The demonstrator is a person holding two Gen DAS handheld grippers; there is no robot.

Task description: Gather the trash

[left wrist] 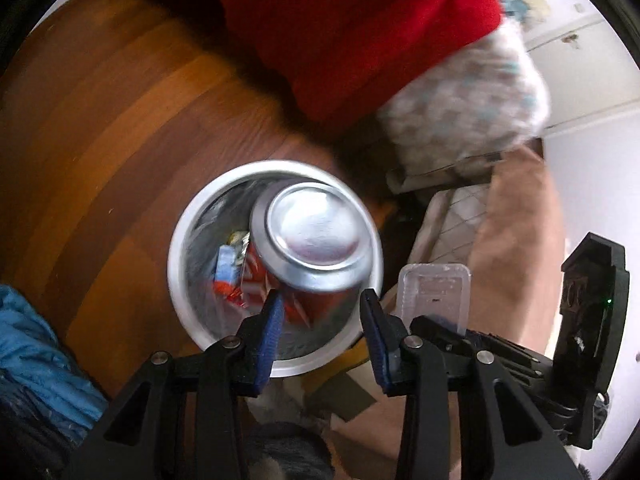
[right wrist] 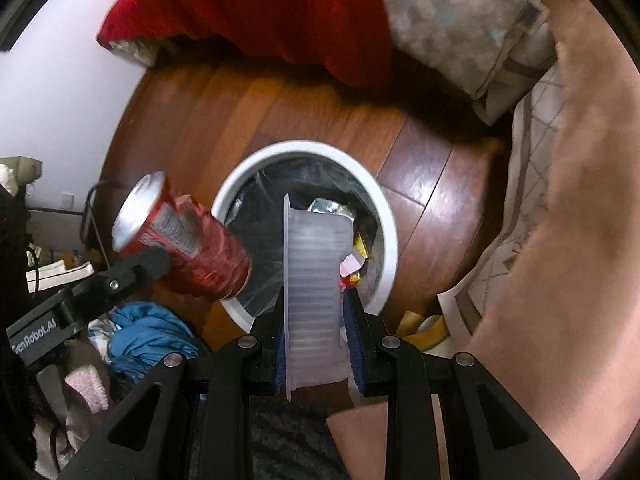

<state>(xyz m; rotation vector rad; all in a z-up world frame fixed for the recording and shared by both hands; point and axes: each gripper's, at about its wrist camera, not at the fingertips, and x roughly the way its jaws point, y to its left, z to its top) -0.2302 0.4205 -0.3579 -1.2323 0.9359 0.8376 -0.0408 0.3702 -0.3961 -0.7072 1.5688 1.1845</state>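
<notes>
A white round trash bin lined with a clear bag stands on the wooden floor; it also shows in the right wrist view, with wrappers inside. My left gripper sits above the bin, jaws apart, and a red soda can is between and beyond the tips over the bin mouth. In the right wrist view the can is by the left gripper's finger. My right gripper is shut on a clear plastic tray, held upright over the bin; the tray also shows in the left wrist view.
A red blanket and a checked pillow lie beyond the bin. A tan blanket is at the right. Blue clothing lies on the floor at the left, as the left wrist view shows.
</notes>
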